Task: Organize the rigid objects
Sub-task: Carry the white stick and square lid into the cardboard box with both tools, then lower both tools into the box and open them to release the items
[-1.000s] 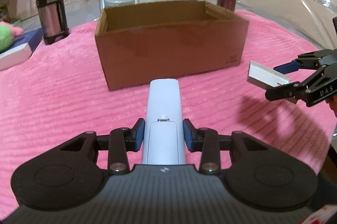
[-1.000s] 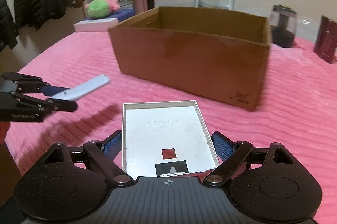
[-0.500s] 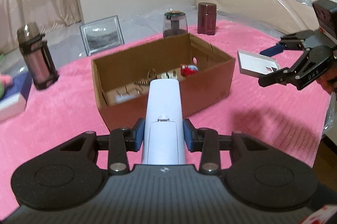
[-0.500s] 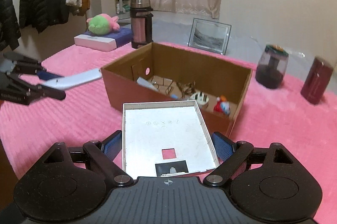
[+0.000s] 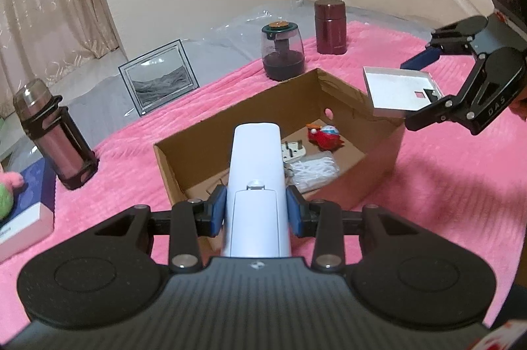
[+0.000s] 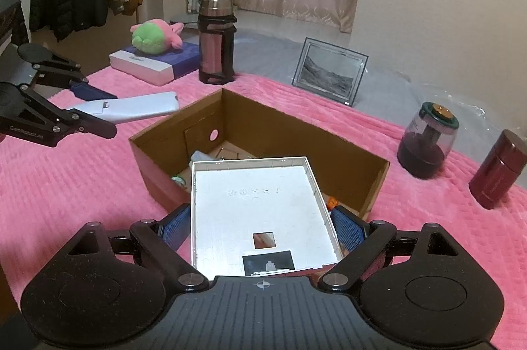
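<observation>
My left gripper [image 5: 256,210] is shut on a long pale-blue remote [image 5: 257,172], which points out over the near rim of an open cardboard box [image 5: 184,149]. In the right wrist view that remote [image 6: 131,109] juts from the left gripper [image 6: 95,109] left of the box [image 6: 263,126]. My right gripper [image 6: 263,226] is shut on a shallow white tray [image 6: 260,201] held above the box; the left wrist view shows the tray [image 5: 395,86] over the box's right corner. Inside the box lie a red toy [image 5: 324,136], a white plug [image 5: 293,152] and a white mesh bundle [image 5: 313,169].
A pink blanket [image 5: 115,152] covers the surface. Around the box stand a thermos flask [image 5: 52,139], a framed picture [image 5: 158,76], a dark grinder jar [image 5: 282,52] and a maroon canister [image 5: 330,26]. A book with a plush toy [image 6: 154,35] lies at the left.
Both grippers have risen with their loads and moved towards the box, so its inside now shows. The grips have not changed.
</observation>
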Motion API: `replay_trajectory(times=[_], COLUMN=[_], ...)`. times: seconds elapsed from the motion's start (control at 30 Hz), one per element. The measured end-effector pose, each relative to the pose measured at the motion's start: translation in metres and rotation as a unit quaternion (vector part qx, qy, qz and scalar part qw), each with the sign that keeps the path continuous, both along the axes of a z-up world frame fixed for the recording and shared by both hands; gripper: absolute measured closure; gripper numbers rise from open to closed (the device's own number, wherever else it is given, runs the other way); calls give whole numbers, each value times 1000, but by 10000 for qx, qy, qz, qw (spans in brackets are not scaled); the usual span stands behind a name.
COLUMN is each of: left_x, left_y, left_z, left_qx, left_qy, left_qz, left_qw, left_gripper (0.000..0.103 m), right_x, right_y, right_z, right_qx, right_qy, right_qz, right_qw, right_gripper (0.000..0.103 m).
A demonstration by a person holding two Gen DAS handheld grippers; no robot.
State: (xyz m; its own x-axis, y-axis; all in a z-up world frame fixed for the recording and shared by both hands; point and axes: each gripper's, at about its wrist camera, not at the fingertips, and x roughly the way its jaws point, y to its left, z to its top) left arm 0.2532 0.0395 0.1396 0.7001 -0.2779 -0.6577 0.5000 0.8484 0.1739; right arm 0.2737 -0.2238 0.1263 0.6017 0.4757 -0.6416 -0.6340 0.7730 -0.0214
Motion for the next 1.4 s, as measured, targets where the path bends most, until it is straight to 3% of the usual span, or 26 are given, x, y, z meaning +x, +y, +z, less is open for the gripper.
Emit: replay_trajectory(times=[0.5,1.07,1.4], left_x=[74,150,177], left_y=[-8,-43,-57], left_z=[-24,-92,-120], left_qx=[380,937,1107], left_qy=[403,969,1211], left_qz=[-177,-312,-336], left_qw=[9983,9904,9859], left_gripper=[70,70,70], right_x=[72,136,152], right_y=[26,59,75], right_z=[-18,-86,-108], right_qx=[-542,-1509,-1848], right_qy=[215,733,852], right_qz=[145,479,661], right_qw=[9982,9847,9768], right_gripper=[17,17,17])
